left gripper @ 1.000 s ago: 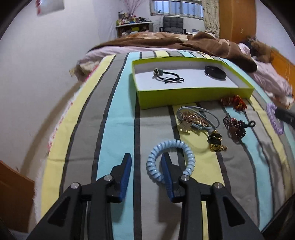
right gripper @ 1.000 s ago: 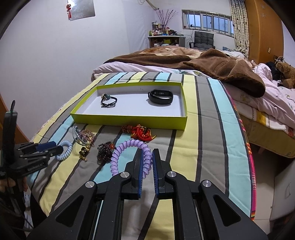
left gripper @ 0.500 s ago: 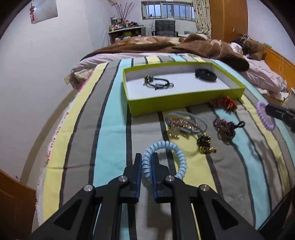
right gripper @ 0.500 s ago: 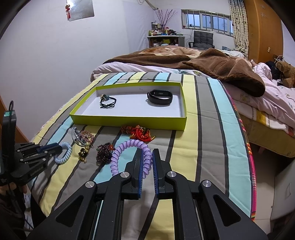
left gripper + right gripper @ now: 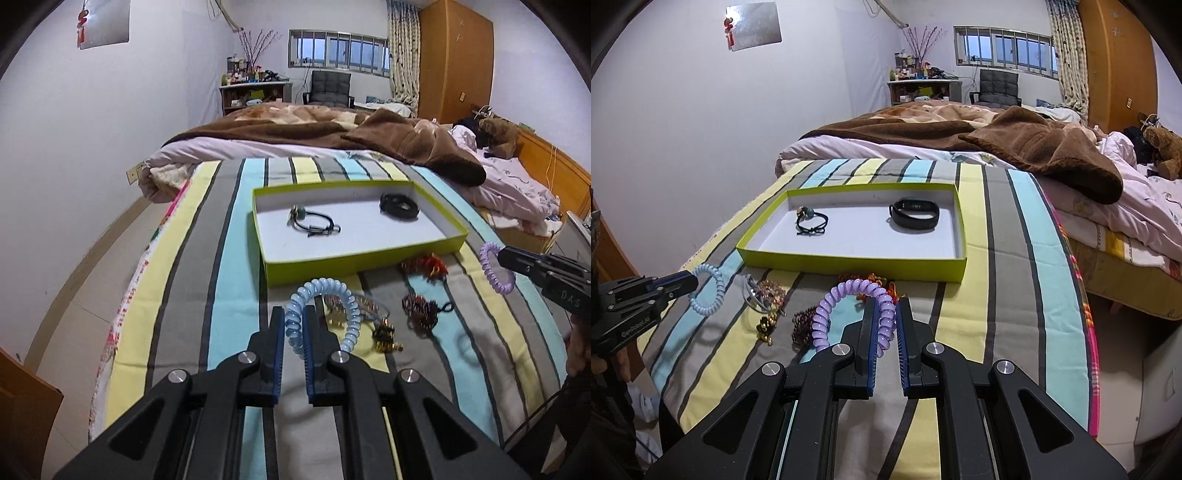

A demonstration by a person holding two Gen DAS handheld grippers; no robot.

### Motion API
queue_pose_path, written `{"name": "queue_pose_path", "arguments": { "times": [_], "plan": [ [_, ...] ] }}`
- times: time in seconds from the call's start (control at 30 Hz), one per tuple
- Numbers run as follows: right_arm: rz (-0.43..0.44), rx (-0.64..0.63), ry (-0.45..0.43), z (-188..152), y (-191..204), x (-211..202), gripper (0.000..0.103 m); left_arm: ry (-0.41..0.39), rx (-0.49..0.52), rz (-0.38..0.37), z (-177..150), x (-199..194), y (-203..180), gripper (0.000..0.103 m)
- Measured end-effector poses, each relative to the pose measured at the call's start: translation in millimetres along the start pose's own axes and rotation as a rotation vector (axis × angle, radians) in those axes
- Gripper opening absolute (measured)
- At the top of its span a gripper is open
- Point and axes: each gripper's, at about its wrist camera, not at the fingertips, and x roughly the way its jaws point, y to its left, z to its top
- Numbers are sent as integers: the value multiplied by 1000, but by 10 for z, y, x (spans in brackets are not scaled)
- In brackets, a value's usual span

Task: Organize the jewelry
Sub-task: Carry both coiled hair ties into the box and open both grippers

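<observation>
A bed (image 5: 1004, 258) with a striped cover fills both views, and a brown blanket (image 5: 1015, 144) lies bunched across its far half. On the stripes sits a shallow green box (image 5: 354, 260) with a white floor, holding a black cord bracelet (image 5: 314, 223) toward its left and a black band (image 5: 399, 205) toward its right, well apart from each other. Just in front of the box's near wall lies a loose row of jewelry: a red and gold piece (image 5: 424, 264), a dark beaded piece (image 5: 421, 308), a gold charm (image 5: 386, 334) and a tangle of rose-gold chain (image 5: 764, 290), which seems to rest inside a pale hoop, though the blur makes that uncertain. The left tool (image 5: 294, 332) is closed narrow on a blue coil (image 5: 325, 306), which stands lifted above the cover. The right tool (image 5: 886, 325) is likewise pinched tight on a purple coil (image 5: 846, 306), held up off the cover near the box's right front corner. Each tool shows at the edge of the other's view.
</observation>
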Motion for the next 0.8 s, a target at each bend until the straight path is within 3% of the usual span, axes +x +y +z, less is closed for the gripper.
{"name": "queue_pose_path", "arguments": {
  "times": [0.4,0.8],
  "plan": [
    [6,-31,-24,581,52,263,10,-42,-32,-49,562,224,29,10],
    [23,-36,87,1050,28,1176,10,35,-57,-65,811,839,79,10]
  ]
}}
